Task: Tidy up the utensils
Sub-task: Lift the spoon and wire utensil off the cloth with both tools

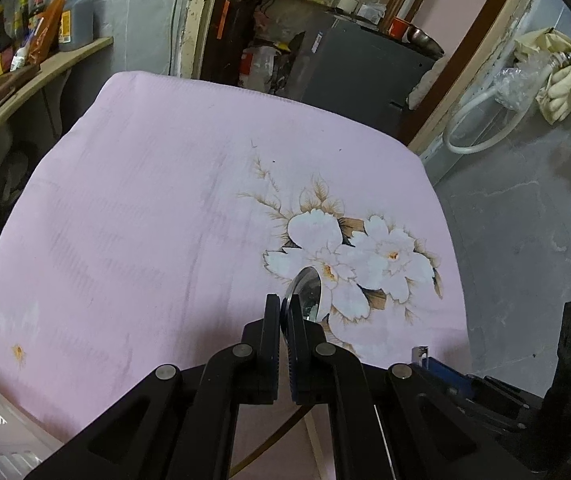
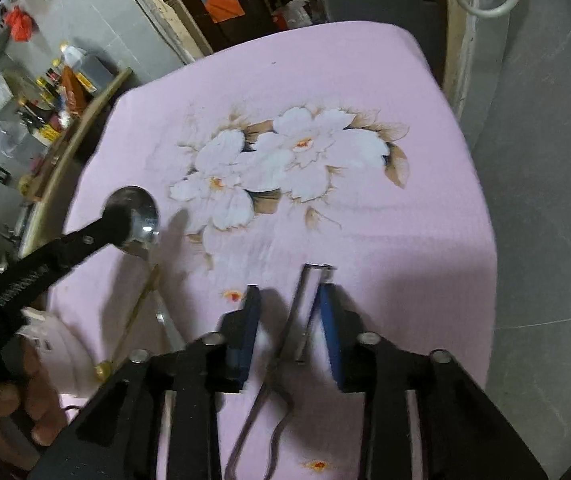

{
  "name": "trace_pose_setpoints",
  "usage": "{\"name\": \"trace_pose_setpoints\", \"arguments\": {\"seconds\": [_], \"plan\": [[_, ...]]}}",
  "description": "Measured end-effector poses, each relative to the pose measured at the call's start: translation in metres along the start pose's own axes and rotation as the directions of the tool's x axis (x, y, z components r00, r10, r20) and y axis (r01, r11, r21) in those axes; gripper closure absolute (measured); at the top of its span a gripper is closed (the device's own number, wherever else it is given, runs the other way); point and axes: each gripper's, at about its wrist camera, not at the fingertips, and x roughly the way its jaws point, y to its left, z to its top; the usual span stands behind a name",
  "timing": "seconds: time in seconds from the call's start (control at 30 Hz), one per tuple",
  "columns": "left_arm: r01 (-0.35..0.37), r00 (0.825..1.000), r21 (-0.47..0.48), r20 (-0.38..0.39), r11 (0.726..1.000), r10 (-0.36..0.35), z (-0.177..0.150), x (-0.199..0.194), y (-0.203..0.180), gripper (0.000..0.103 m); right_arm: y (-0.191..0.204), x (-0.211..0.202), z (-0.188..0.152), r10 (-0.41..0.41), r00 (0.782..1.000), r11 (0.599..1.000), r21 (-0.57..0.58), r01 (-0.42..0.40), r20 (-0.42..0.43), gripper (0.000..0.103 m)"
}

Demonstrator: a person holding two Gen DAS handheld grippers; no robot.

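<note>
My left gripper (image 1: 284,300) is shut on a metal spoon (image 1: 308,292), its bowl sticking out past the fingertips above the pink flowered cloth (image 1: 145,220). In the right wrist view the same spoon (image 2: 141,212) is held up at the left by the left gripper (image 2: 115,218). My right gripper (image 2: 289,292) is open, its blue-padded fingers (image 2: 327,300) straddling a metal utensil handle (image 2: 309,304) that lies on the cloth (image 2: 405,240). More thin metal handles (image 2: 261,420) lie under the gripper. A gold-tipped stick (image 2: 133,312) lies at the left.
A white container (image 2: 57,348) sits at the table's left edge by the person's hand. A shelf with sauce bottles (image 1: 41,28) stands far left. A dark cabinet (image 1: 365,64) and doorway are behind the table. Grey floor (image 2: 545,200) lies to the right.
</note>
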Motion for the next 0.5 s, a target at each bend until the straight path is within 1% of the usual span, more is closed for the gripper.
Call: {"name": "trace_pose_setpoints", "arguments": {"seconds": [0.03, 0.07, 0.1, 0.13, 0.2, 0.27, 0.33, 0.37, 0.43, 0.47, 0.5], "plan": [[0.006, 1.000, 0.001, 0.002, 1.000, -0.006, 0.000, -0.001, -0.001, 0.099, -0.004, -0.002, 0.001, 0.018, 1.000, 1.000, 0.024, -0.018, 0.003, 0.090], [0.012, 1.000, 0.003, 0.005, 1.000, -0.012, 0.001, -0.003, -0.001, 0.099, -0.011, -0.006, 0.001, 0.066, 0.998, 0.995, 0.069, -0.067, 0.013, 0.090], [0.023, 1.000, 0.007, 0.012, 1.000, -0.023, 0.000, -0.006, -0.003, 0.099, -0.015, -0.011, 0.000, 0.094, 0.995, 0.991, 0.091, -0.097, 0.030, 0.091], [0.033, 0.999, 0.009, 0.018, 0.999, -0.034, 0.000, -0.009, -0.005, 0.099, -0.017, -0.018, -0.001, 0.114, 0.992, 0.987, 0.105, -0.119, 0.054, 0.091], [0.068, 0.997, 0.016, 0.045, 0.998, -0.068, -0.001, -0.020, -0.011, 0.099, -0.020, -0.043, -0.006, 0.145, 0.981, 0.981, 0.107, -0.159, 0.132, 0.092], [0.094, 0.993, 0.038, 0.074, 0.995, -0.096, -0.003, -0.031, -0.019, 0.099, -0.020, -0.070, -0.012, 0.142, 0.969, 0.983, 0.084, -0.161, 0.202, 0.092], [0.110, 0.987, 0.070, 0.110, 0.991, -0.118, -0.004, -0.044, -0.028, 0.099, -0.022, -0.089, -0.017, 0.131, 0.961, 0.986, 0.067, -0.151, 0.242, 0.092], [0.118, 0.984, 0.084, 0.125, 0.989, -0.128, -0.004, -0.049, -0.031, 0.099, -0.020, -0.101, -0.022, 0.122, 0.954, 0.988, 0.058, -0.143, 0.273, 0.092], [0.129, 0.974, 0.119, 0.171, 0.984, -0.148, -0.004, -0.063, -0.040, 0.099, -0.018, -0.121, -0.026, 0.092, 0.938, 0.993, 0.036, -0.111, 0.334, 0.092], [0.132, 0.970, 0.131, 0.188, 0.983, -0.155, -0.004, -0.068, -0.043, 0.099, -0.015, -0.134, -0.030, 0.077, 0.923, 0.995, 0.024, -0.093, 0.377, 0.092], [0.136, 0.963, 0.144, 0.213, 0.980, -0.165, -0.003, -0.075, -0.047, 0.099, -0.013, -0.142, -0.031, 0.069, 0.913, 0.996, 0.023, -0.086, 0.401, 0.092]]}}
